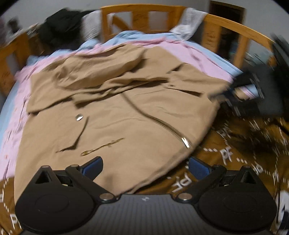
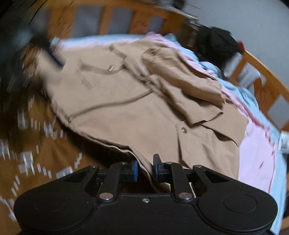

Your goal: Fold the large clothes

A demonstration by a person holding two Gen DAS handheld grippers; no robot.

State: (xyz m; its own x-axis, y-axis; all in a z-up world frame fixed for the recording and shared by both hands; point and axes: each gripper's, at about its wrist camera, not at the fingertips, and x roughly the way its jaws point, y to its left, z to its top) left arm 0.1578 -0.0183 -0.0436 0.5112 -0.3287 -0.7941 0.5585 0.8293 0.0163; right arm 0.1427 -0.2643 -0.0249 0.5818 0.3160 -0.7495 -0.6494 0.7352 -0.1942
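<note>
A large tan zip-front jacket (image 1: 126,112) with metal snap buttons is seen spread across a pink sheet (image 1: 10,137) and a light blue sheet (image 1: 126,36) on a wooden-railed bed (image 1: 144,10), its lower edge lying over a brown blanket printed with white letters (image 1: 234,162). The left claw (image 1: 145,167) is held wide above the jacket's hem, nothing gripped between its blue pads. The right claw (image 2: 146,169) is drawn narrow, the jacket's edge caught between its pads. A heap of black clothing (image 1: 59,27) is piled by the far rail. Both views are blurred at the margins.
</note>
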